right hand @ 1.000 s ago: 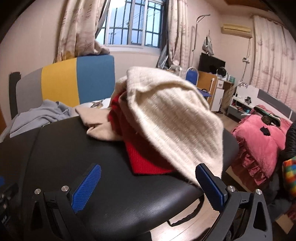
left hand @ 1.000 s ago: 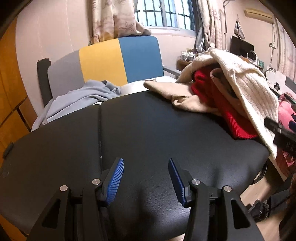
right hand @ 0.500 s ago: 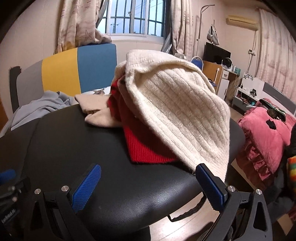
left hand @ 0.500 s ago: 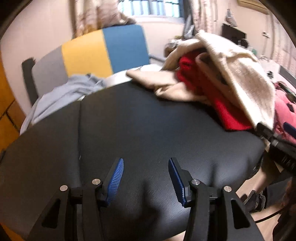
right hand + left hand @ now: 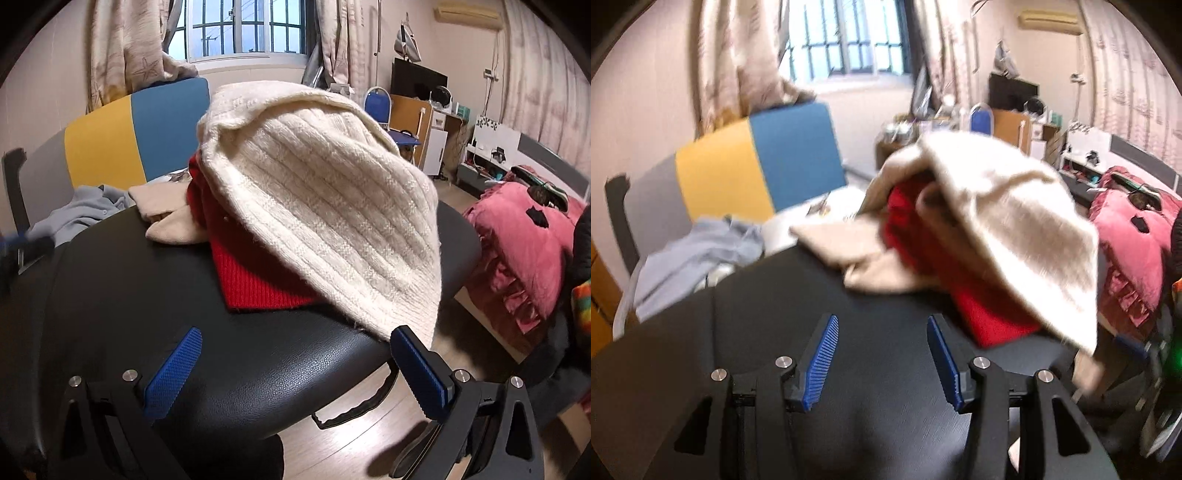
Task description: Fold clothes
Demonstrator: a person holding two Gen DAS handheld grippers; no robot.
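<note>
A heap of clothes lies on a black padded surface (image 5: 155, 317): a cream ribbed knit sweater (image 5: 332, 206) on top, a red knit garment (image 5: 255, 280) under it, a beige garment (image 5: 166, 210) behind. The sweater's lower corner hangs over the surface's right edge, just above my right gripper's right finger. My right gripper (image 5: 295, 354) is wide open and empty, close in front of the heap. In the left wrist view the sweater (image 5: 1015, 221), red garment (image 5: 982, 314) and beige garment (image 5: 849, 251) show, blurred. My left gripper (image 5: 882, 343) is open and empty over the black surface (image 5: 775, 314).
A grey-blue garment (image 5: 77, 218) lies at the back left by a chair with grey, yellow and blue panels (image 5: 140, 136). A bed with pink bedding (image 5: 532, 236) stands at the right. Wooden floor (image 5: 369, 435) shows below the surface's right edge.
The left gripper's view has swung right and lifted, so the heap now sits nearer its centre. The right gripper has edged closer to the heap. Both stay open.
</note>
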